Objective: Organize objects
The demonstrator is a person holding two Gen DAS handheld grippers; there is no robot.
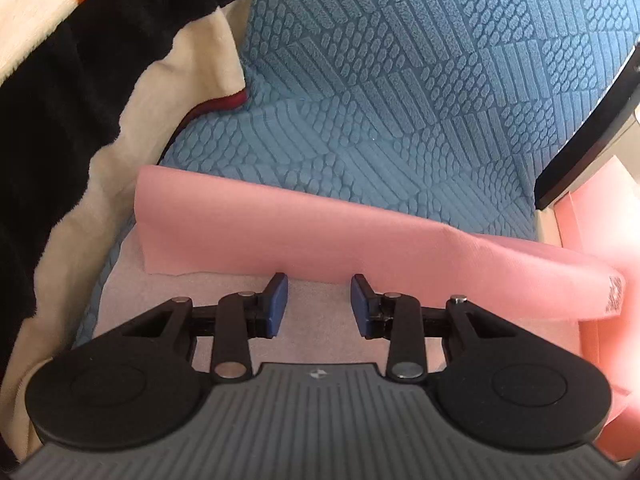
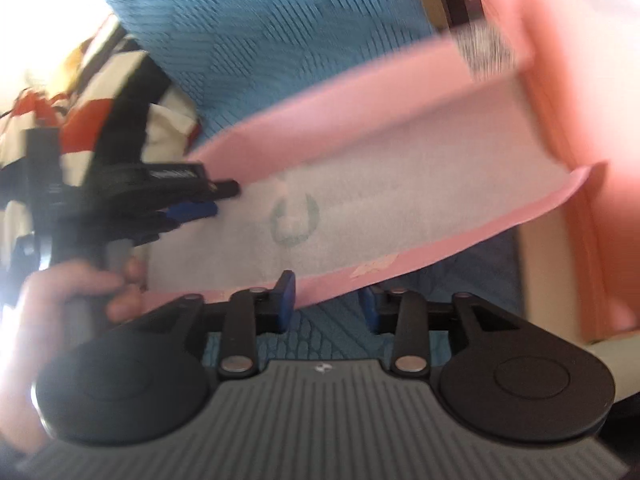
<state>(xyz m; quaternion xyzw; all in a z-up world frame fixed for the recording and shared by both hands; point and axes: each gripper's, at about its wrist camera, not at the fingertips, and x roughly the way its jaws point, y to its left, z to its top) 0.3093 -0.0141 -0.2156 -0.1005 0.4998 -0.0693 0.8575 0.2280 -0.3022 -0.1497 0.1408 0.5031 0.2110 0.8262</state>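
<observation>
A blue textured seat cushion (image 1: 400, 80) carries a pink cloth (image 1: 320, 232) lying across it at six o'clock; a black, white and orange blanket (image 1: 80, 80) lies at nine o'clock.

A blue textured cover (image 1: 400, 92), embossed with blocks of ribs and oval scales, spreads over the seat and back of what looks like a sofa and fills most of both views. A plush blanket (image 1: 80, 92) in black, cream and orange lies bunched against its left side, and a dark frame edge (image 1: 592, 128) runs along its right side in the left wrist view. Bright light washes out the upper left corner (image 2: 48, 8) of the right wrist view, which is blurred.
</observation>
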